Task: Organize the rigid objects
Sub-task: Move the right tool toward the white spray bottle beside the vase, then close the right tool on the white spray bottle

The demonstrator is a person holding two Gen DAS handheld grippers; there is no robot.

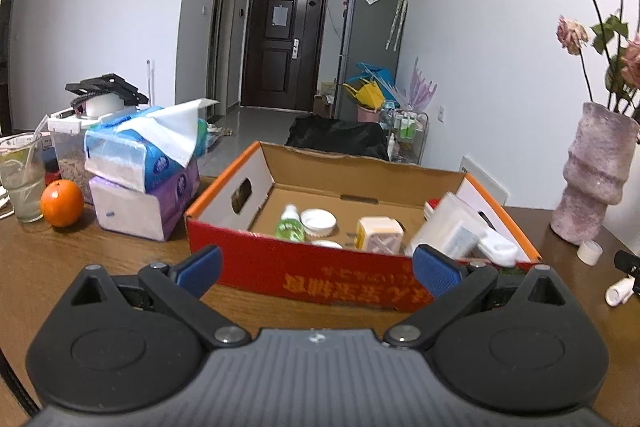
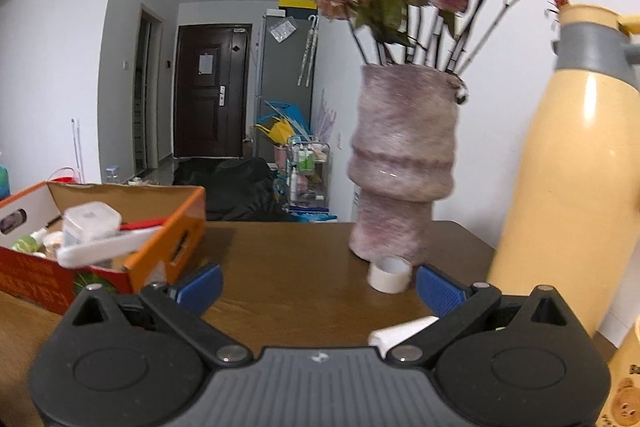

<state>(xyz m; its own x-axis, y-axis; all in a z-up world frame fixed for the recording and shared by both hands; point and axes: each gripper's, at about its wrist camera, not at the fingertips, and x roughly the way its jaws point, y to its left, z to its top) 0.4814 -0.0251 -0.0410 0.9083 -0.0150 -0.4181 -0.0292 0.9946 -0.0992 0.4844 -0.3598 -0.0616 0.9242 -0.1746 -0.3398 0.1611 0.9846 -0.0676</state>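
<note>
An open red and orange cardboard box [image 1: 248, 259] sits on the wooden table, straight ahead of my left gripper [image 1: 318, 269], which is open and holds nothing. Inside lie a green bottle [image 1: 290, 225], a white round lid [image 1: 318, 221], a yellow plug-like block [image 1: 378, 235] and a clear plastic container [image 1: 450, 225]. In the right wrist view the same box [image 2: 176, 239] is at the left. My right gripper [image 2: 318, 287] is open and empty. A white tape roll [image 2: 389, 273] stands just beyond its right finger, and a white tube [image 2: 400, 333] lies under that finger.
Stacked tissue packs [image 1: 144, 179], an orange [image 1: 62, 203] and a glass with a straw [image 1: 22, 179] stand left of the box. A pink vase of dried roses [image 2: 400, 167] stands behind the tape roll. A tall yellow thermos [image 2: 564, 187] is at the right.
</note>
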